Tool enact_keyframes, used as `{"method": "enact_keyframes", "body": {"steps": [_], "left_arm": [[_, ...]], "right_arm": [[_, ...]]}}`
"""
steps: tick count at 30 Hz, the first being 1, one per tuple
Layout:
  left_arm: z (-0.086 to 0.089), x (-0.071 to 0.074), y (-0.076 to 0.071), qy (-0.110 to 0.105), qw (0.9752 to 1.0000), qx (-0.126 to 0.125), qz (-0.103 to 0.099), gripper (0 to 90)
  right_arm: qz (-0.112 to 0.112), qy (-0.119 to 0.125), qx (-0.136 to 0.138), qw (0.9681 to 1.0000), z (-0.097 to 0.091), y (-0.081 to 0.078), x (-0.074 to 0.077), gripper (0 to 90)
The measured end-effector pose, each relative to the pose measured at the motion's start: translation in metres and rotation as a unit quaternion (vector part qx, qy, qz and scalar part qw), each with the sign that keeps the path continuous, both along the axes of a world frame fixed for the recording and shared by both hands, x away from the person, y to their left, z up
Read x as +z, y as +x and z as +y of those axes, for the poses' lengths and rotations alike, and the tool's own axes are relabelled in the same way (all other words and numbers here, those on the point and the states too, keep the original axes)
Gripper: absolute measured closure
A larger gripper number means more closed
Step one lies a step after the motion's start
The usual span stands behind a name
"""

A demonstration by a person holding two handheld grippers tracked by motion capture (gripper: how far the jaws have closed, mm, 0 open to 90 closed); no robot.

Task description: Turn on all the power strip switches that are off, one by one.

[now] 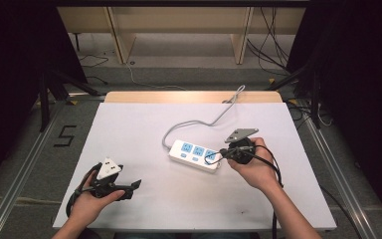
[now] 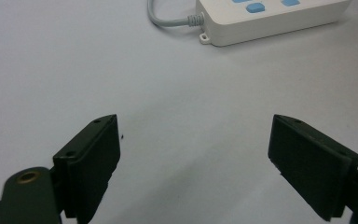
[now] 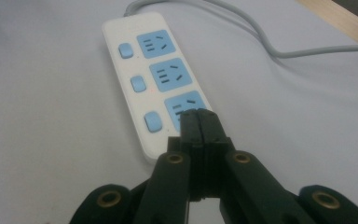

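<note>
A white power strip [image 1: 195,154] [image 3: 154,79] with three blue sockets and three blue switches lies near the middle of the white table [image 1: 129,129]. Its grey cable [image 1: 204,122] [image 3: 270,46] curls off the far edge. My right gripper [image 1: 214,158] [image 3: 199,114] is shut with nothing between its jaws, and its tips hover over the socket at the strip's near right end. My left gripper [image 1: 134,186] [image 2: 196,123] rests at the front left, open and empty, pointing toward the strip [image 2: 270,18] well short of it.
The table's wooden back edge [image 1: 189,97] shows beyond the white sheet. Dark stands and loose cables [image 1: 273,45] flank the table on the floor. A "5" mark [image 1: 65,135] lies on the floor at the left.
</note>
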State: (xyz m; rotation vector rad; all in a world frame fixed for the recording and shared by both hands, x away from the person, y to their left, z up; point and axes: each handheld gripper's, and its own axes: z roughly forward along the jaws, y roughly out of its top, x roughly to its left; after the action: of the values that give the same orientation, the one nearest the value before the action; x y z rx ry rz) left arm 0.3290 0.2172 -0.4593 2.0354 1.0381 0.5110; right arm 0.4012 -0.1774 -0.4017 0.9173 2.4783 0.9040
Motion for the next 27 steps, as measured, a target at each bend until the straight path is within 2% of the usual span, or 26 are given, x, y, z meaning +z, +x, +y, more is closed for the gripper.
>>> {"method": "enact_keyframes", "body": {"steps": [3,13,27], "left_arm": [[-0.001,0.000,0.000,-0.002,1.0000,-0.001,0.001,16.6],[-0.004,0.000,-0.002,-0.001,1.0000,-0.005,-0.004,16.8],[-0.003,-0.001,0.000,-0.006,1.0000,0.002,-0.002,17.2]], "right_arm": [[0.010,-0.005,0.005,0.9999,0.009,0.005,-0.001,90.0],[0.022,-0.014,0.018,0.9995,0.028,0.013,0.001,90.0],[0.031,-0.020,0.032,0.9988,0.053,0.029,0.005,90.0]]}}
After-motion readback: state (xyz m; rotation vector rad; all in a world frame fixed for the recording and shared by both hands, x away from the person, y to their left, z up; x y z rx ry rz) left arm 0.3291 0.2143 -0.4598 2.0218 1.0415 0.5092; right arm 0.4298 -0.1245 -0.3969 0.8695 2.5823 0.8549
